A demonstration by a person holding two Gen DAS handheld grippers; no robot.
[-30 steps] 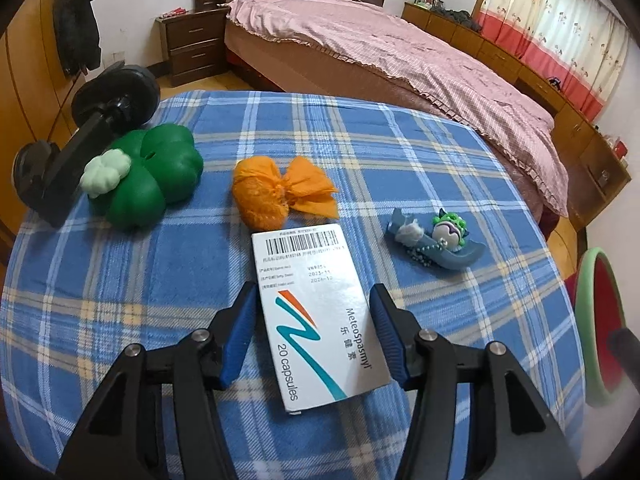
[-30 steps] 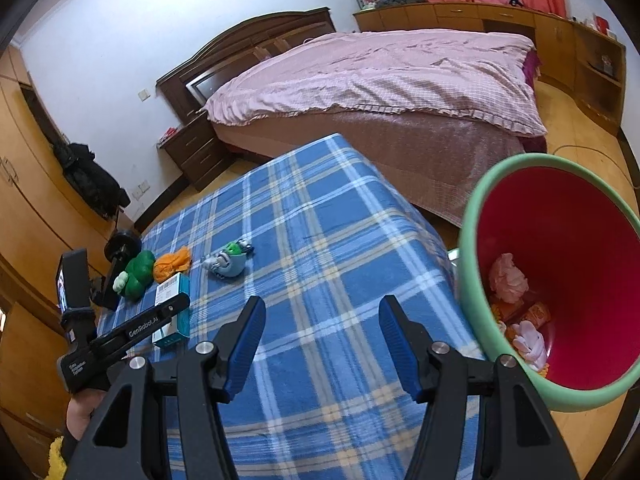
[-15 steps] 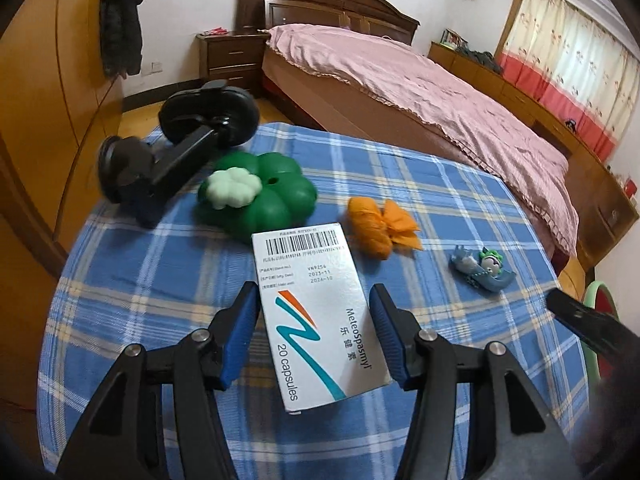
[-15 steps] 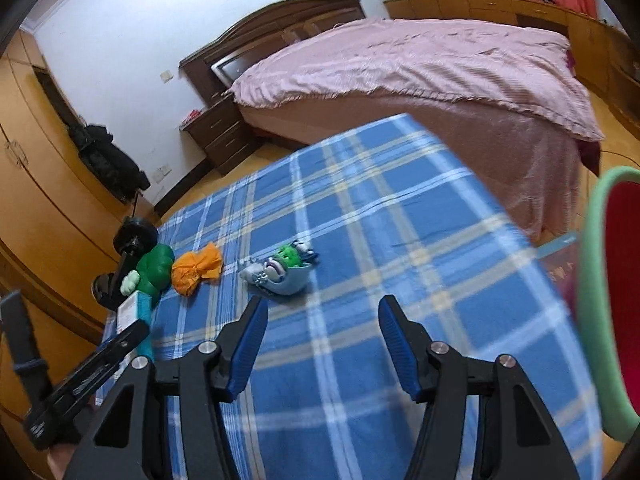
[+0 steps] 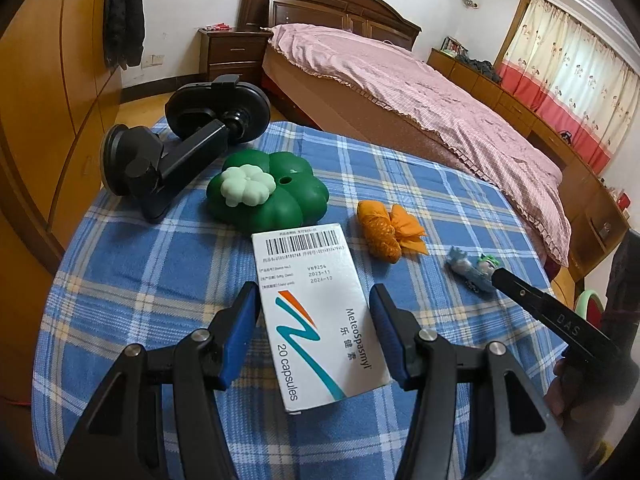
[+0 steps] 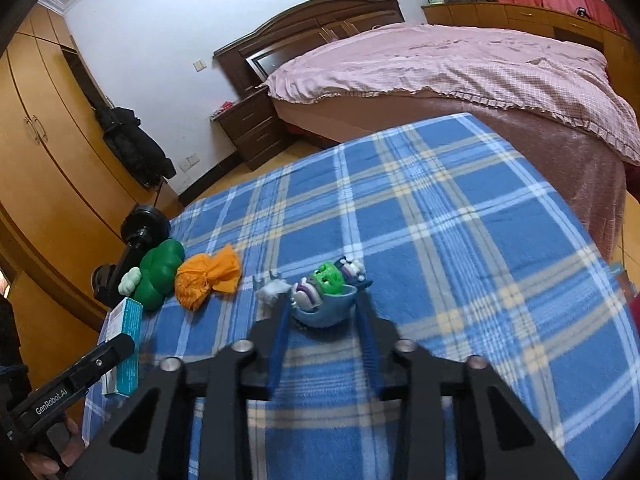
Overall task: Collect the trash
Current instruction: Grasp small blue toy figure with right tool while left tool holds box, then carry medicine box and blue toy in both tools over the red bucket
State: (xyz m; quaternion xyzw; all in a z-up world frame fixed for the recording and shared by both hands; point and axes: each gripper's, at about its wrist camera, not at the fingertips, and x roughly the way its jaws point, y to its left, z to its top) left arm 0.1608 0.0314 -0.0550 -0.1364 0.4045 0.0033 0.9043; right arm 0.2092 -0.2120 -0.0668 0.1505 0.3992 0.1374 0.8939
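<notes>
The right gripper [image 6: 324, 312] has been brought from the red bin down to the small blue boat-shaped toy with a green figure [image 6: 324, 300], and its jaws have just been closing, the toy now set between them and apparently touched. A pick-up is judged under way. The left gripper [image 5: 312, 332] is seen clamped on the white cardboard capsule box [image 5: 316, 316], held above the blue plaid tablecloth [image 6: 460, 216].

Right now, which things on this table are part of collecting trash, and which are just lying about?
Likely trash: white cardboard capsule box, crumpled orange plastic bag, small blue-and-green toy figure.
Lying about: green clover-shaped plastic toy, black suction-cup mount.
</notes>
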